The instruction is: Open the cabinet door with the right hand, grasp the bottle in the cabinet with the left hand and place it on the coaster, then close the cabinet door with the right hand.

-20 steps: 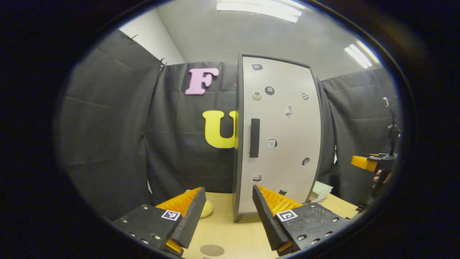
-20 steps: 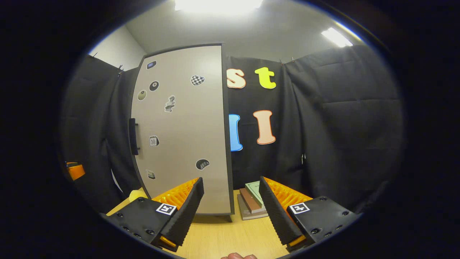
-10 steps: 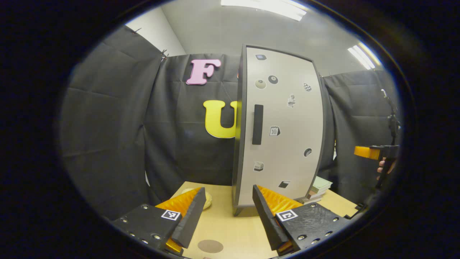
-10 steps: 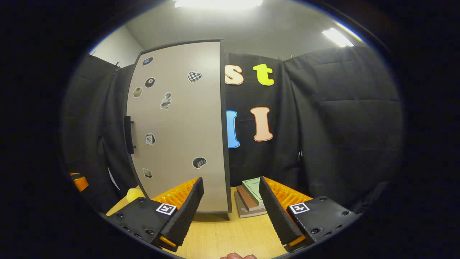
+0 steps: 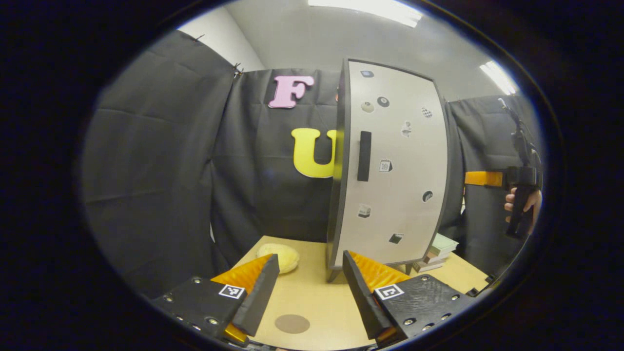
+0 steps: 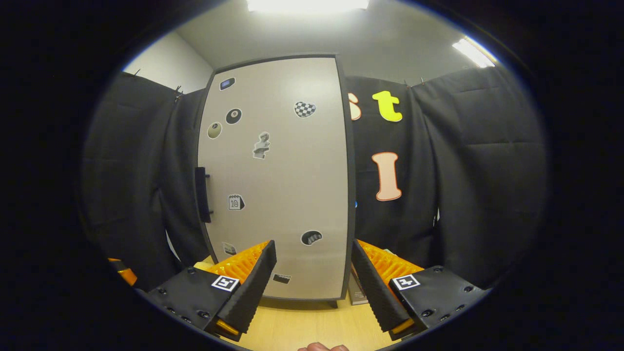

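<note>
A tall grey cabinet [image 5: 395,165] stands on the wooden table with its sticker-covered door [image 6: 278,180] shut, hiding its inside. A dark vertical handle [image 5: 363,156] sits at the door's left edge, also seen side-on in the right gripper view [image 6: 202,195]. A round brown coaster [image 5: 292,323] lies on the table just ahead of my left gripper [image 5: 310,263], which is open and empty. My right gripper [image 6: 313,246] is open, facing the lower door a short way off. It also appears farther off [image 5: 487,179], held by a hand [image 5: 524,204] to the right of the cabinet.
A yellow rounded object [image 5: 278,257] lies on the table left of the cabinet's foot. A stack of books [image 5: 436,251] sits to the cabinet's right, partly hidden behind it [image 6: 358,292]. Black cloth walls close in on all sides. The left gripper's tip [image 6: 122,273] shows low at the left.
The right gripper has risen and swung left, so the door now faces it squarely and looks nearer. The left gripper view has tilted down, showing more table, the coaster and the yellow object.
</note>
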Available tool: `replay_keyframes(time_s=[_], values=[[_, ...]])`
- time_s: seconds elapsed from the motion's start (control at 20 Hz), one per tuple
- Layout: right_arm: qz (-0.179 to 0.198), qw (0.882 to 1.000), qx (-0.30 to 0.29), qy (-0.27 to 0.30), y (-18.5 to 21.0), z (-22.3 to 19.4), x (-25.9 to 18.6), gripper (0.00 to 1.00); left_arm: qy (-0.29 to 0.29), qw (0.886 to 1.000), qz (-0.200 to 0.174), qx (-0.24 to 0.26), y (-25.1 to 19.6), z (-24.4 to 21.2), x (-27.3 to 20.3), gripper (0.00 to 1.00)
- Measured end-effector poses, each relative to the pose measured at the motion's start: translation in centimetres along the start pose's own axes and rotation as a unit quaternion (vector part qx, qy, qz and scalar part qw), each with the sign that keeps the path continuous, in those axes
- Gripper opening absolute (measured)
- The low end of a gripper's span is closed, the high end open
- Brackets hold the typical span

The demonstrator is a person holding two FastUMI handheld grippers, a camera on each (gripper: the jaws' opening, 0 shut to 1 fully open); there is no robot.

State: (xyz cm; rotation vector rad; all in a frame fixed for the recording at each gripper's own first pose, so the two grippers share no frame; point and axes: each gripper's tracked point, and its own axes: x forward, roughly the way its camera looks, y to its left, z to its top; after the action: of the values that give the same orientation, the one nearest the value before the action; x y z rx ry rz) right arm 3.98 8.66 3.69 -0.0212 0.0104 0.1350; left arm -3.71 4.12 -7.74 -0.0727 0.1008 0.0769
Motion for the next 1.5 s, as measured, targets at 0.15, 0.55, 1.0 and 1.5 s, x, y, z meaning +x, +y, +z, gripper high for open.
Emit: replay_keyframes(time_s=[0.15,0.55,1.0,1.5], values=[[0.023,1.000,0.000,-0.006,2.6,1.3,1.4,0.98,0.005,1.000,0.018,-0.006,1.6,-0.8,-0.6,0.81],[0.079,0.997,0.002,-0.008,10.2,5.1,6.5,0.93,0.028,0.997,0.068,-0.037,5.2,-3.7,-3.0,0.81],[0.102,0.994,0.044,0.024,18.2,7.6,12.6,0.93,0.056,0.990,0.122,-0.049,8.9,-6.6,-5.3,0.78],[0.064,0.996,-0.023,0.052,22.4,4.8,15.8,0.98,0.069,0.981,0.168,-0.074,13.0,-8.6,-6.8,0.78]])
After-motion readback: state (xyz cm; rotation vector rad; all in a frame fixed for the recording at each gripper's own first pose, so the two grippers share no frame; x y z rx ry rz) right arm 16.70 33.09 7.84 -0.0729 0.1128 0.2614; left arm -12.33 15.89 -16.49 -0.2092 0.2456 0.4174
